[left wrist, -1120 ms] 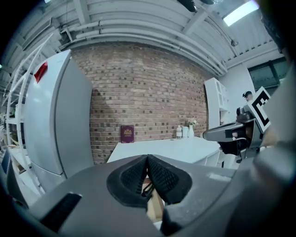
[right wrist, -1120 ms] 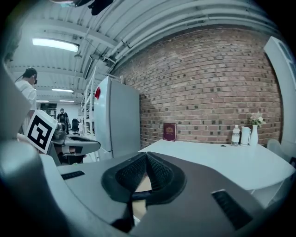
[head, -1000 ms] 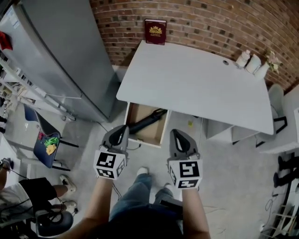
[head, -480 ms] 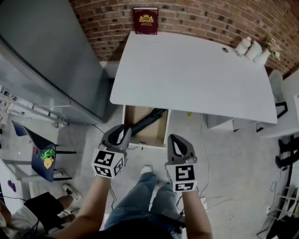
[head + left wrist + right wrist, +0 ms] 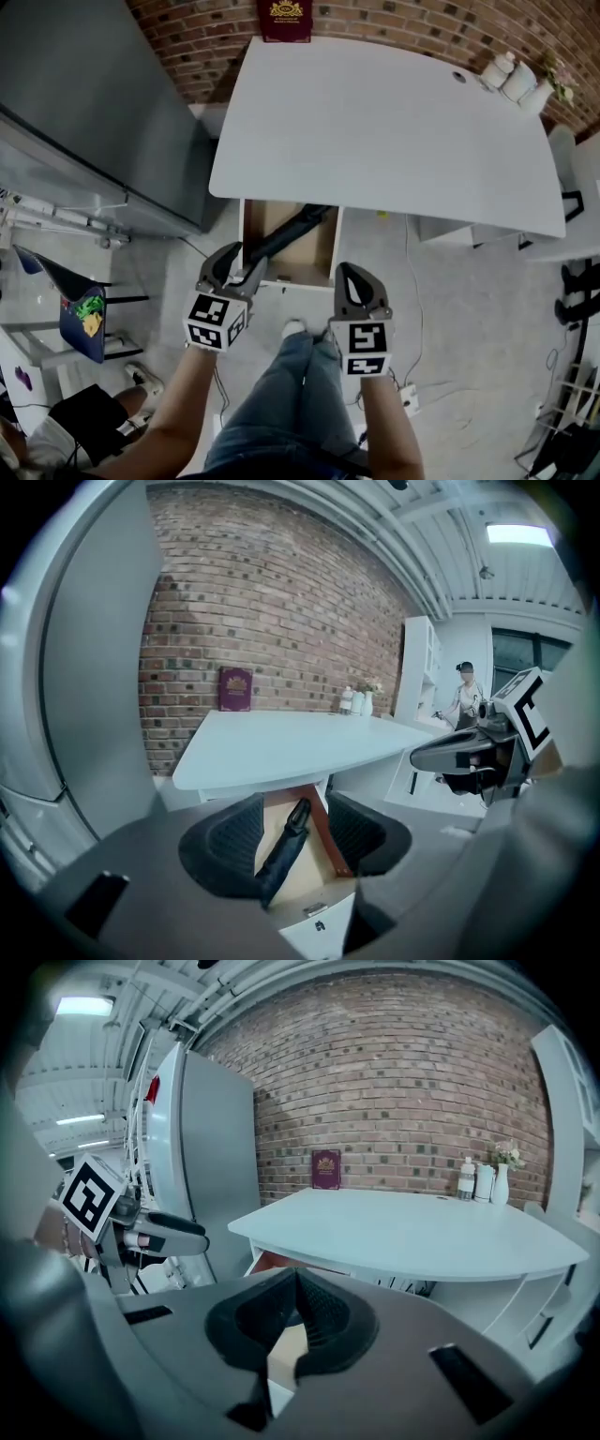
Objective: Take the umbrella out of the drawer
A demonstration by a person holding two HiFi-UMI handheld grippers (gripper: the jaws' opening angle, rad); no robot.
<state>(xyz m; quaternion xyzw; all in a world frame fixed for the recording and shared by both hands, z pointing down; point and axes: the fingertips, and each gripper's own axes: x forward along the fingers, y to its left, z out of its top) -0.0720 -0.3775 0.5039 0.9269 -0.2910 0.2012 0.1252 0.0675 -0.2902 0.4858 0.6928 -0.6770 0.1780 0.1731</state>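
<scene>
— Where is the umbrella (image 5: 287, 232)?

— It lies in the open drawer (image 5: 314, 255) under the front edge of the white desk (image 5: 375, 122). It is dark and folded, and it runs on a slant across the wooden drawer floor: one end goes under the desk edge, and the other points at the drawer's front left corner.

— And the left gripper (image 5: 240, 265)?

— It hangs at that front left corner, right over the near end of the umbrella. Its jaws have just been opening and now stand apart. In the left gripper view the umbrella shows in the gap between the two ribbed pads (image 5: 232, 839), but neither pad presses on it. Whether a pad brushes the near end cannot be told.

— Is the right gripper (image 5: 352, 274) at work?

— No. It is held just outside the drawer's front right corner, above the floor. Its jaws are closed tip to tip, with nothing between them.

— What else is around?

— A maroon book (image 5: 284, 19) stands at the back of the desk against the brick wall (image 5: 412, 33), and white bottles (image 5: 511, 75) are at the far right corner. A tall grey cabinet (image 5: 84, 112) stands to the left of the desk. The person's legs in jeans (image 5: 281, 394) show below the two grippers.
</scene>
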